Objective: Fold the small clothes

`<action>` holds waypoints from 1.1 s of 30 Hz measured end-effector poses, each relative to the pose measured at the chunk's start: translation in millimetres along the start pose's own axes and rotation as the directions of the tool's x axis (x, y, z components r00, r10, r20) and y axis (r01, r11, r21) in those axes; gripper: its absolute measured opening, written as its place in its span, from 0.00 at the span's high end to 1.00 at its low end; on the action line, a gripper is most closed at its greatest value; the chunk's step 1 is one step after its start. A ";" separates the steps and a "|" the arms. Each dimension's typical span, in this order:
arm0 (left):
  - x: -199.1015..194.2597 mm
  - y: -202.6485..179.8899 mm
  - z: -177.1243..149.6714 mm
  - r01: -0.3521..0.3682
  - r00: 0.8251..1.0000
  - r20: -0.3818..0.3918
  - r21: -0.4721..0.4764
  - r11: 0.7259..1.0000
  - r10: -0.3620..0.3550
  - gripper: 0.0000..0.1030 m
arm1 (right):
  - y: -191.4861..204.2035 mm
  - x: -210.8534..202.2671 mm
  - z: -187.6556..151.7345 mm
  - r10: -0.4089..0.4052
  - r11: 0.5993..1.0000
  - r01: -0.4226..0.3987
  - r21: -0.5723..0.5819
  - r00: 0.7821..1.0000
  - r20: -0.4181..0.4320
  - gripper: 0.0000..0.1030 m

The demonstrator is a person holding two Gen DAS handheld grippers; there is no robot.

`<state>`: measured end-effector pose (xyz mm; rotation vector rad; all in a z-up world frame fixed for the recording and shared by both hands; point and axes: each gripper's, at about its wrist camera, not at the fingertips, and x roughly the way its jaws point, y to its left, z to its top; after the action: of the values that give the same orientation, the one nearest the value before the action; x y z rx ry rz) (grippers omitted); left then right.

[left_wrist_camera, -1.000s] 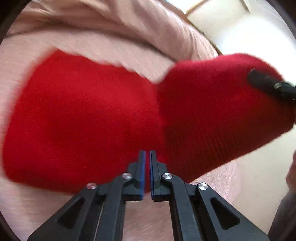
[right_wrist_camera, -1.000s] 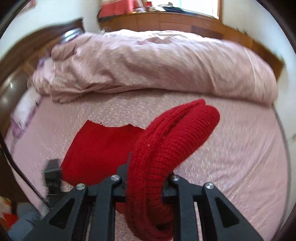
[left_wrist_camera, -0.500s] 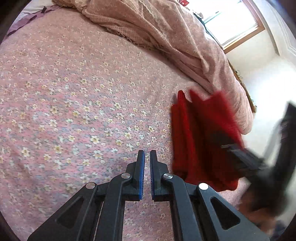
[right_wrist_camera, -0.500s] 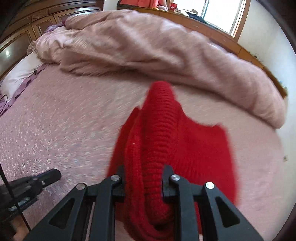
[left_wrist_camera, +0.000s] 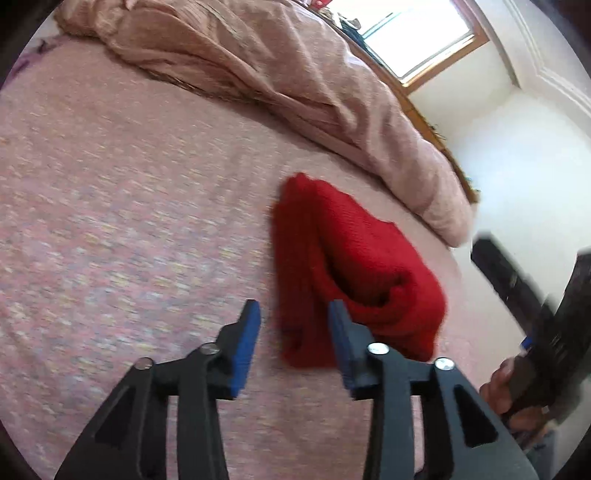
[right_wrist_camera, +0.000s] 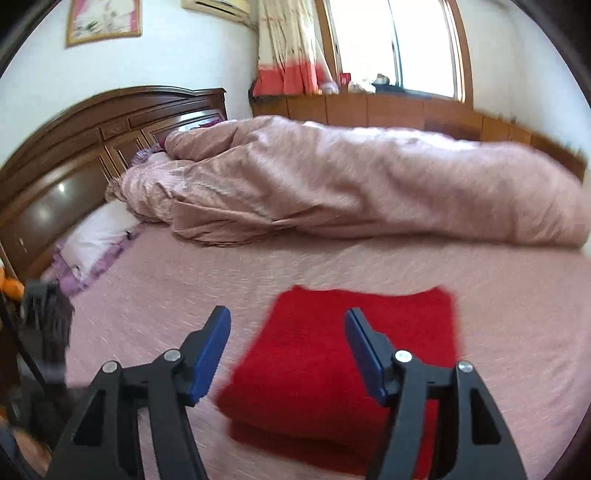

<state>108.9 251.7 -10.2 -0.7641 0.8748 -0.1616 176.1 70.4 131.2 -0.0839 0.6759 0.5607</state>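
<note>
At the near edge of the bed, the left gripper (left_wrist_camera: 293,321) hangs just above the sheet with its blue-padded jaws spread apart and nothing between them; its right finger stands in front of the near end of the red knitted garment (left_wrist_camera: 347,273), though whether it touches the knit cannot be told. The right gripper (right_wrist_camera: 287,330) is likewise spread wide and empty, poised over the near part of the same red knitted garment (right_wrist_camera: 332,365), which from this side reads as a flat folded rectangle with a second layer showing along its near edge. From the left wrist view the garment lies doubled, a fold gaping open along its right side, and it rests on the pink flowered bedsheet (left_wrist_camera: 129,221) toward the foot-side edge of the bed. At the right of that view the person's hand (left_wrist_camera: 509,391) grips the handle of the other tool, blurred. Beyond the garment, and apart from it, a rumpled pink duvet (right_wrist_camera: 351,184) is heaped along the far side of the bed. A white pillow with purple trim (right_wrist_camera: 96,236) sits at the head end, against the dark wooden headboard (right_wrist_camera: 92,140). Farther back stand a low wooden cabinet (right_wrist_camera: 369,110), a curtain with a red hem (right_wrist_camera: 288,55) and the bright window (right_wrist_camera: 391,40); a framed picture (right_wrist_camera: 103,18) hangs on the wall.
</note>
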 end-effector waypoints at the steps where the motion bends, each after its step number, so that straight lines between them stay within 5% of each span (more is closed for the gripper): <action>1: 2.6 -2.3 2.3 0.033 0.999 -0.010 -0.011 0.999 -0.033 0.52 | -7.9 -11.3 -6.5 -0.028 0.999 0.028 -0.026 1.000 0.012 0.34; 3: 6.7 -8.4 -1.3 0.122 0.992 -0.027 -0.050 0.991 -0.123 0.41 | -27.1 -30.4 -26.8 -0.069 0.996 0.071 -0.059 0.997 0.033 0.32; 7: 7.2 -10.0 -12.7 0.229 0.971 -0.034 -0.136 0.964 -0.235 0.36 | -74.3 -47.6 -80.8 -0.137 0.989 0.137 -0.049 0.990 0.019 0.28; 13: 24.0 -22.3 -7.2 0.193 0.979 -0.031 -0.160 0.968 -0.201 0.33 | -108.9 -29.9 -135.8 -0.126 0.988 0.132 0.083 0.990 -0.065 0.28; 21: 62.4 -52.6 18.0 0.157 0.985 -0.057 -0.104 0.982 -0.163 0.33 | -96.1 3.8 -139.3 -0.182 0.983 0.182 -0.007 0.981 -0.063 0.28; 23: 66.9 -58.4 26.9 0.154 0.988 -0.020 -0.093 0.984 -0.156 0.52 | -93.5 7.3 -132.4 -0.205 0.979 0.203 -0.035 0.978 -0.042 0.28; 24: 66.6 -60.7 30.1 0.144 0.989 -0.012 -0.080 0.986 -0.145 0.74 | -92.4 13.3 -129.4 -0.217 0.975 0.215 -0.049 0.975 -0.048 0.28; 29: 48.4 -65.9 33.7 0.193 0.980 0.051 -0.032 0.981 -0.191 0.81 | -92.4 42.7 -112.3 -0.259 0.964 0.255 -0.073 0.964 -0.053 0.31; 33: 48.4 -55.1 20.5 0.121 0.993 0.007 -0.016 0.993 -0.120 0.81 | -100.7 34.8 -115.0 -0.330 0.942 0.328 -0.073 0.944 -0.024 0.38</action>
<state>164.8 202.0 3.9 -0.8325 0.8252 -0.2592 184.9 -27.9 9.4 -0.2666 0.6609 0.2597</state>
